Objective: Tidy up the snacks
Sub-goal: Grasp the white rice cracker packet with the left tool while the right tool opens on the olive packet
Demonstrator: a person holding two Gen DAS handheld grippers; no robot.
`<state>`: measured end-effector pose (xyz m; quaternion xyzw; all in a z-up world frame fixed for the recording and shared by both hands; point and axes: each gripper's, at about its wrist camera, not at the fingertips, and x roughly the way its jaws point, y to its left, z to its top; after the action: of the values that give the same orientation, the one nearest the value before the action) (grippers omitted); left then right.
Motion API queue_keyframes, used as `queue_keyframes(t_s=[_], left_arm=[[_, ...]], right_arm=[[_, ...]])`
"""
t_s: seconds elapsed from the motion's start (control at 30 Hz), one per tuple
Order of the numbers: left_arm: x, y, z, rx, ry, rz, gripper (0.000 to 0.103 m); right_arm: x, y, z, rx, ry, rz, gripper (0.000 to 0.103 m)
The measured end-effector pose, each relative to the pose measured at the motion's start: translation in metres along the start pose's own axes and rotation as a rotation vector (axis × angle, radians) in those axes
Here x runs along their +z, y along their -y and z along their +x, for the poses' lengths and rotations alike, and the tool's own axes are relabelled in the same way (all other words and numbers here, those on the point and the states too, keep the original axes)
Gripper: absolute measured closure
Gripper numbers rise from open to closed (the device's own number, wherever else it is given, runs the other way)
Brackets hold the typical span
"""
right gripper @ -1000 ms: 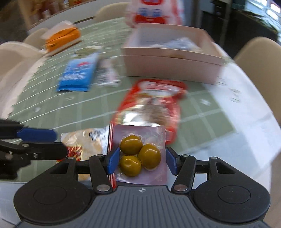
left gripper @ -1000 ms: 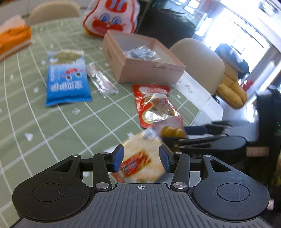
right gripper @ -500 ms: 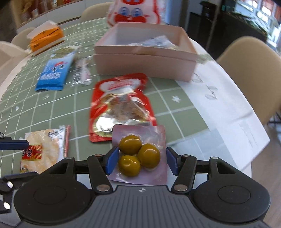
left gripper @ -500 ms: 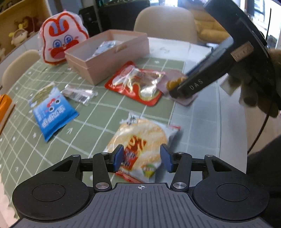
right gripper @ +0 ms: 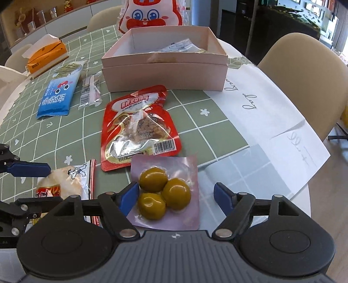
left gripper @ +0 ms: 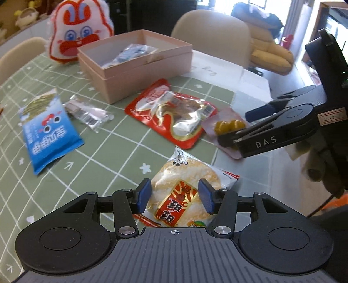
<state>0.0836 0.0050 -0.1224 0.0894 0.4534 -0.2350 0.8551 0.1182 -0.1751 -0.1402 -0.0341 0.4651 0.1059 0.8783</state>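
Note:
My left gripper (left gripper: 174, 197) is open, its jaws on either side of a rice cracker packet (left gripper: 184, 193) lying on the table. My right gripper (right gripper: 176, 196) is open around a clear pouch of green olives (right gripper: 165, 191) at the table's near edge; that pouch (left gripper: 228, 128) and the right gripper (left gripper: 239, 128) also show in the left wrist view. A pink open box (right gripper: 165, 58) holding a few wrapped snacks stands further back. A red foil pouch (right gripper: 137, 128), a blue packet (right gripper: 57, 98) and a clear wrapped bar (right gripper: 90, 91) lie on the green checked cloth.
A rabbit-face snack bag (right gripper: 150, 15) stands behind the box. An orange tissue box (right gripper: 46, 55) sits at the far left. A white paper sheet (right gripper: 271, 122) covers the table's right edge. Beige chairs (right gripper: 304, 82) surround the table.
Both grippers have moved in lower over their packets. The right gripper's jaws have opened wider around the olive pouch. The left view has swung towards the box.

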Motion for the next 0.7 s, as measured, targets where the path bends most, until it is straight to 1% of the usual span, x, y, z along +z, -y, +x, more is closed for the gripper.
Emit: queue_keyframes(t_s=[0.07,0.13,0.2,0.27,0.33,0.5,0.6,0.7], left_arm=[[0.002,-0.004,-0.004,-0.005,0.011,-0.003,0.049],[0.006,-0.012,-0.007,0.026,0.021,0.0,0.049],[0.009,-0.02,-0.007,0.059,0.008,0.02,0.051],[0.011,-0.024,-0.004,0.062,-0.024,0.049,0.051],[0.011,-0.023,-0.001,0.046,-0.055,0.086,0.051],[0.009,-0.014,0.0,-0.006,-0.066,0.14,0.052],[0.01,-0.011,0.002,-0.032,-0.074,0.144,0.052],[0.012,-0.014,0.005,-0.082,-0.092,0.114,0.052]], right_arm=[[-0.001,0.0,0.0,-0.001,0.005,0.0,0.024],[-0.003,0.0,0.0,-0.002,0.012,0.001,0.022],[-0.005,0.0,0.0,-0.006,0.024,0.006,0.021],[-0.007,0.0,0.0,-0.01,0.03,0.009,0.017],[-0.007,0.0,0.0,-0.009,0.028,0.008,0.016],[-0.007,-0.001,0.0,-0.006,0.03,0.004,0.014],[-0.008,-0.001,0.001,-0.004,0.036,0.001,0.012],[-0.009,-0.001,0.001,-0.001,0.04,-0.001,0.01]])
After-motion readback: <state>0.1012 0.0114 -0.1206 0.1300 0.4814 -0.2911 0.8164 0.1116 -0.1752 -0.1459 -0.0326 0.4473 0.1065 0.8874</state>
